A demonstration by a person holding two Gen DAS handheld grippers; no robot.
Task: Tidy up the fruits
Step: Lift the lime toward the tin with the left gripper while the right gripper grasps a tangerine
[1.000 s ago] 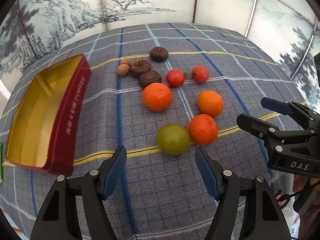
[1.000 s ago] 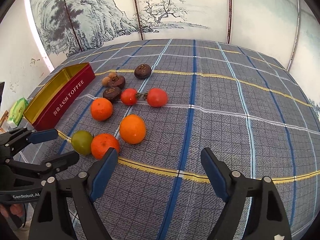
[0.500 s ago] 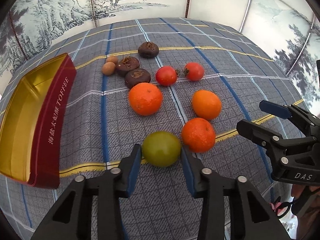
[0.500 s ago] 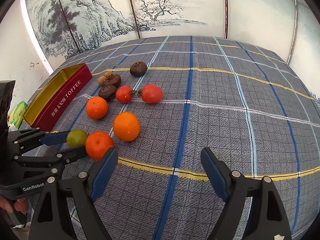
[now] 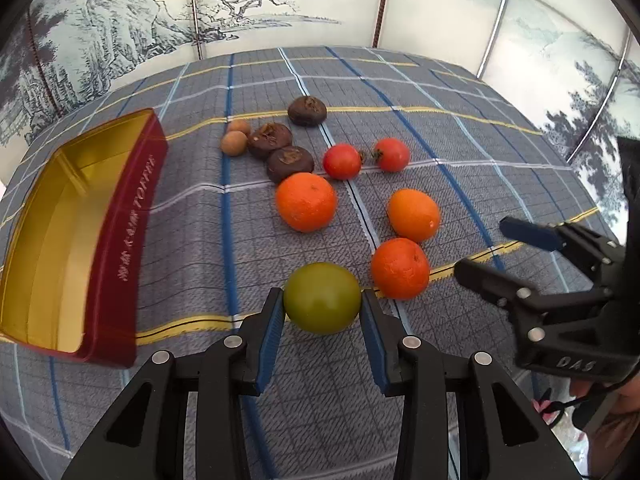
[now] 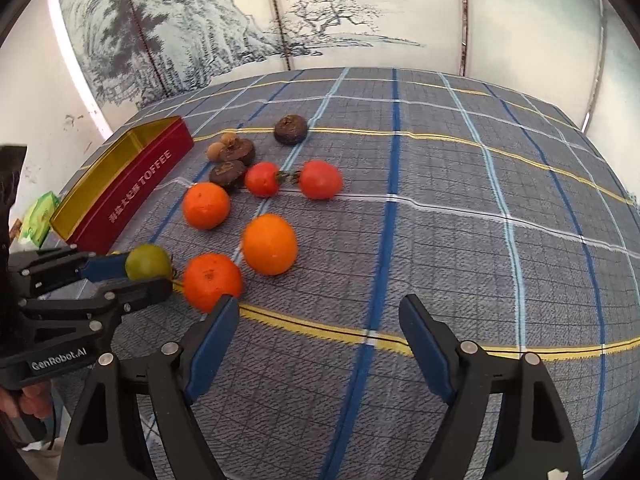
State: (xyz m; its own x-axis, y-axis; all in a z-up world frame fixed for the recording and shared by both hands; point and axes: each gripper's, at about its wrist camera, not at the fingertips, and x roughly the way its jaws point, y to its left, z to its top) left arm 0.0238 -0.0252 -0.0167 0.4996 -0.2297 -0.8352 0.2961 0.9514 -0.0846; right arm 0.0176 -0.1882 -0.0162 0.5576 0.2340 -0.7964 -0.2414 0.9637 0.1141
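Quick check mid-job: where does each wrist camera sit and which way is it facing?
Left wrist: behind the left tool, angled down at the green fruit in its grip; right tool shows at right.
Right wrist: behind the open right tool, angled down at bare cloth; left tool at left.
Shared: green fruit, red tin.

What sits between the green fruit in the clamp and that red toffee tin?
Nothing: only bare checked cloth lies between the green fruit, gripped by the left gripper, and the red tin. The left wrist view shows it best.
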